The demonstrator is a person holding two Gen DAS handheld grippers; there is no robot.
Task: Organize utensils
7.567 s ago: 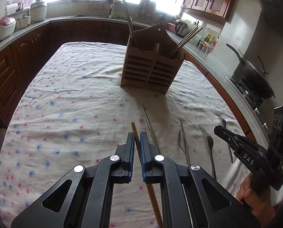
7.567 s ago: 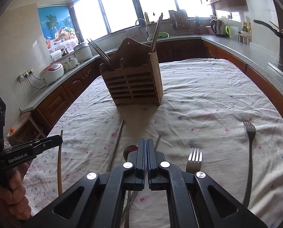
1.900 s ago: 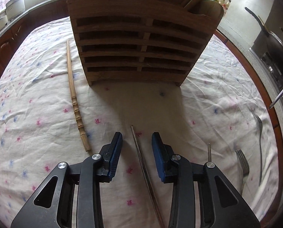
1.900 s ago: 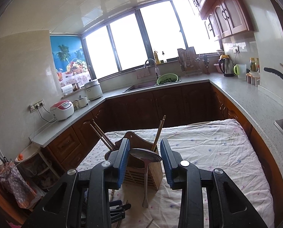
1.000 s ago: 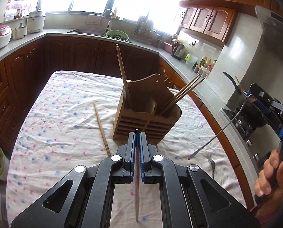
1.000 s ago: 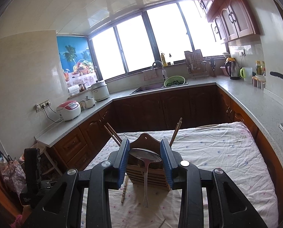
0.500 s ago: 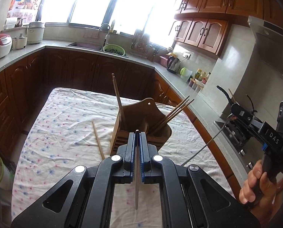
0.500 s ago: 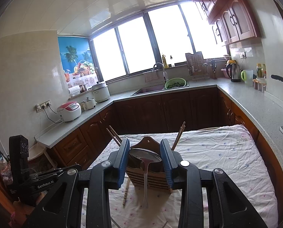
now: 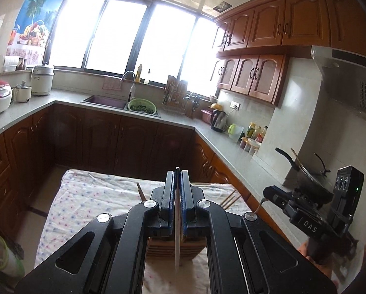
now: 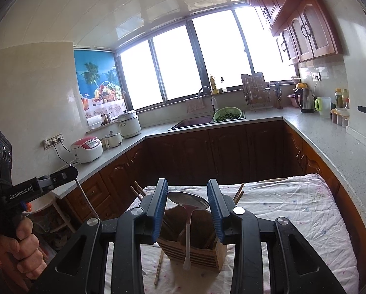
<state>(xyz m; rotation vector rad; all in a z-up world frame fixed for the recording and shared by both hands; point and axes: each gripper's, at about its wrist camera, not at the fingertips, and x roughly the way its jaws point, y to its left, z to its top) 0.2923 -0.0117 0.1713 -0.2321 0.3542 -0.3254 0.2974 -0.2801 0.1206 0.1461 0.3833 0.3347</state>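
Note:
My left gripper (image 9: 177, 178) is shut on a thin metal chopstick (image 9: 177, 245) that hangs straight down over the wooden utensil holder (image 9: 173, 247). My right gripper (image 10: 187, 196) is shut on the bowl of a metal spoon (image 10: 188, 202); its handle hangs down in front of the wooden utensil holder (image 10: 195, 252). Both grippers are raised high above the table. The holder has chopsticks (image 10: 239, 192) in its side compartments. The right gripper shows in the left wrist view (image 9: 265, 193) and the left gripper in the right wrist view (image 10: 72, 170).
The table wears a flowered cloth (image 10: 293, 205). A bamboo chopstick (image 10: 159, 264) lies on it left of the holder. Kitchen counters (image 9: 178, 122) with a sink, rice cookers and a kettle ring the table. A wok (image 9: 303, 171) stands at the right.
Both grippers have risen and tilted up, so the holder sits lower in both views. The left still holds the metal chopstick, the right the spoon.

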